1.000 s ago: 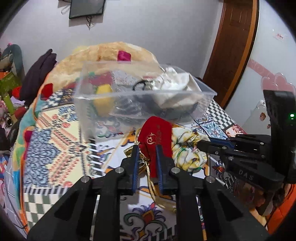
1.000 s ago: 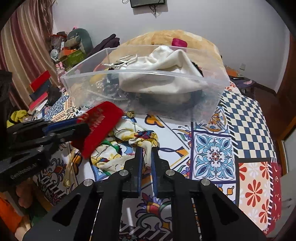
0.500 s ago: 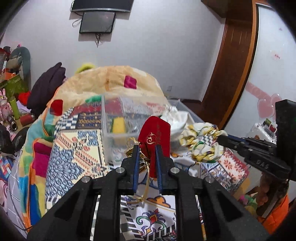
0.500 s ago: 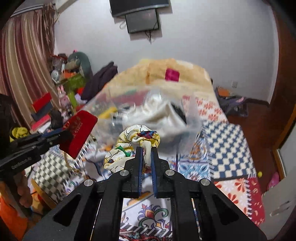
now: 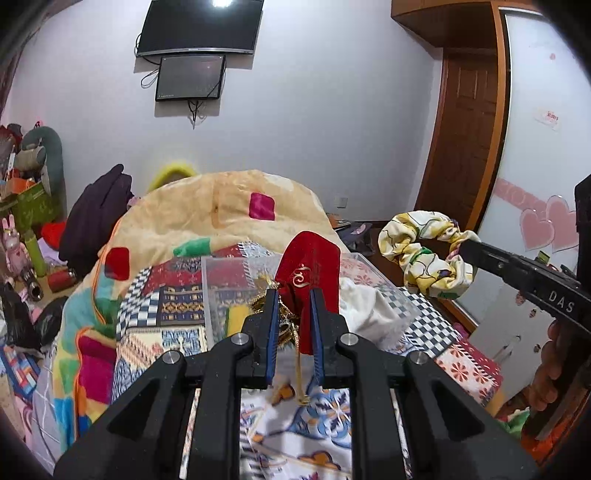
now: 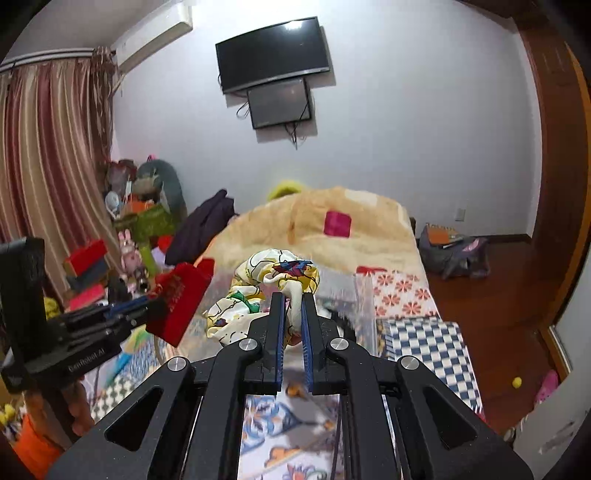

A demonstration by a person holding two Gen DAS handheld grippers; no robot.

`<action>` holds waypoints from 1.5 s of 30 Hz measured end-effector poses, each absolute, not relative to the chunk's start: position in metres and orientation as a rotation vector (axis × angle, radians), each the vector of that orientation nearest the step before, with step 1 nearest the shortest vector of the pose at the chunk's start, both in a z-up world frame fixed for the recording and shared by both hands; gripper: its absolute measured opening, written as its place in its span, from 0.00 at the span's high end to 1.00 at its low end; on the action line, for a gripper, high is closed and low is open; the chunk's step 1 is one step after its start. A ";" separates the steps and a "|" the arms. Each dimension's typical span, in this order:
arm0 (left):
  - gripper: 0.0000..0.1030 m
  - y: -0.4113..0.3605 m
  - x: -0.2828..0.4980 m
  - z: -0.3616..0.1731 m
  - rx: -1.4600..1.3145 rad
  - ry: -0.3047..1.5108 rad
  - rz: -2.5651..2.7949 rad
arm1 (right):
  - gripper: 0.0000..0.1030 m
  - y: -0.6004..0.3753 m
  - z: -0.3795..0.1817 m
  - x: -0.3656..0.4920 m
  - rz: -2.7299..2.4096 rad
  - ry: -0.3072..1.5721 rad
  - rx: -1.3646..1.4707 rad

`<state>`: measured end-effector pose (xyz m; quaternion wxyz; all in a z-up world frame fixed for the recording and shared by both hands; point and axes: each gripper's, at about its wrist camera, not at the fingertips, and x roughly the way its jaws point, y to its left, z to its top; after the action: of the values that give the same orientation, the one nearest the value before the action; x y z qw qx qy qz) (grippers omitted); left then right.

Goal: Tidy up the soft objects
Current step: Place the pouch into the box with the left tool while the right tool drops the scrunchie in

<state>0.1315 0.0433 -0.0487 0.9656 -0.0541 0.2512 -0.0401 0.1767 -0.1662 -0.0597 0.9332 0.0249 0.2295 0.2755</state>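
Note:
My left gripper [image 5: 293, 295] is shut on a red velvet pouch [image 5: 314, 266] with gold cord hanging below it, held in the air above the bed. My right gripper [image 6: 291, 299] is shut on a yellow floral scrunchie [image 6: 266, 280], also lifted. Each shows in the other view: the scrunchie [image 5: 424, 254] at the right, the pouch [image 6: 181, 299] at the left. The clear plastic bin [image 5: 221, 291] lies below and beyond both grippers, holding white cloth [image 5: 365, 306] and other items.
The bed has a patterned quilt [image 5: 166, 332] and a beige blanket heap [image 5: 221, 214] behind the bin. Clutter and toys [image 5: 29, 221] stand at the left. A wooden door [image 5: 465, 147] and a wall TV [image 5: 199, 26] are beyond.
Both grippers have risen from the bed surface with the pouch and scrunchie; the bin now sits lower and smaller in both views.

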 end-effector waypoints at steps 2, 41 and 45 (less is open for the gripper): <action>0.85 0.043 0.143 -0.049 -0.100 0.518 -0.074 | 0.92 -0.161 -0.060 0.186 0.560 0.470 0.055; 0.61 0.042 0.183 -0.078 -0.120 0.649 -0.071 | 0.56 -0.133 -0.105 0.226 0.542 0.650 -0.028; 0.54 0.038 0.155 -0.049 -0.116 0.561 -0.079 | 0.56 -0.143 -0.082 0.206 0.542 0.572 -0.022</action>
<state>0.1548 0.0384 -0.0489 0.9585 -0.0571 0.2765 -0.0390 0.2065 -0.1430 -0.0823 0.9232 -0.0108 0.2787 0.2642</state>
